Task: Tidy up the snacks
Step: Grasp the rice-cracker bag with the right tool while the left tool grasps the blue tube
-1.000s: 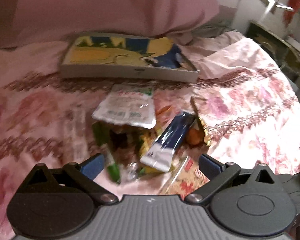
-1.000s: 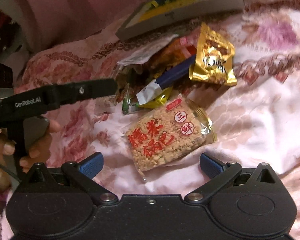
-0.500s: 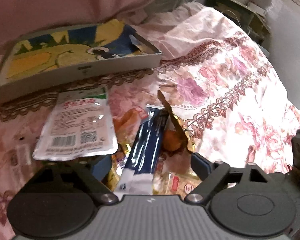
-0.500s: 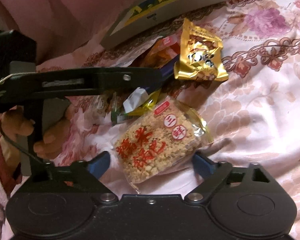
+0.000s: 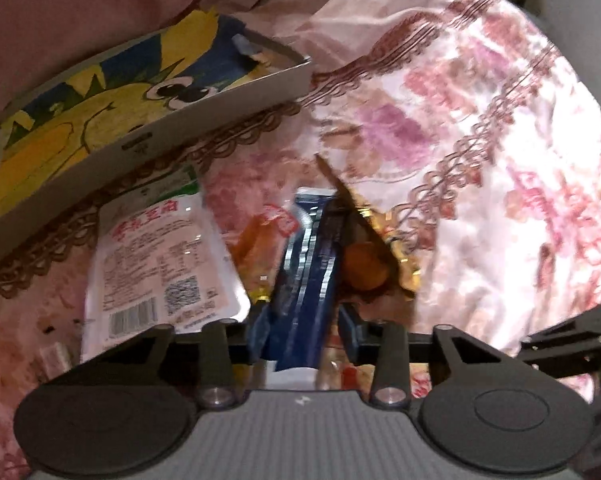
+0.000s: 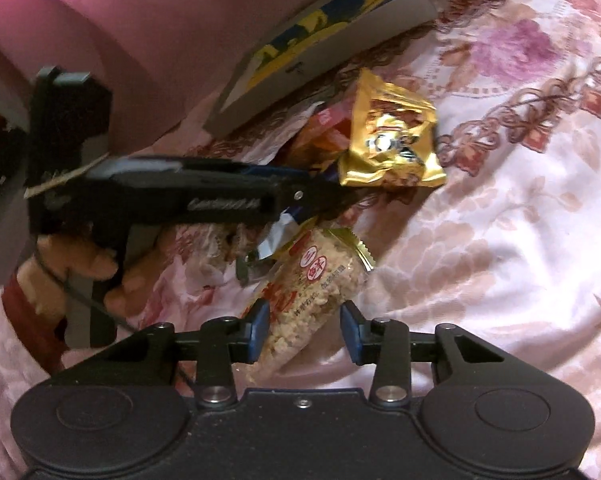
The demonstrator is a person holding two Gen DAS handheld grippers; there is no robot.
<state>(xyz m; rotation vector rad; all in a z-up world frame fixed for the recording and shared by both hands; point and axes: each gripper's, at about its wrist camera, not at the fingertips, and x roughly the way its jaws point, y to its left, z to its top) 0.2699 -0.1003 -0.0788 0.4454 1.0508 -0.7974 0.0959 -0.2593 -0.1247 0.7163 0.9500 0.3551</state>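
**Both grippers closed on snack packets**

On the floral bedspread (image 5: 480, 128), the left gripper (image 5: 302, 332) pinches the dark blue packet (image 5: 312, 264). The right gripper (image 6: 304, 330) squeezes the puffed-rice cake packet (image 6: 312, 292). The gold packet (image 6: 392, 140) lies near the cartoon-print box (image 5: 100, 120).

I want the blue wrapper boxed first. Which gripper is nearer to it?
Left. The left gripper has its fingers on either side of the blue wrapper; the right gripper is around the rice cracker pack, beside it.
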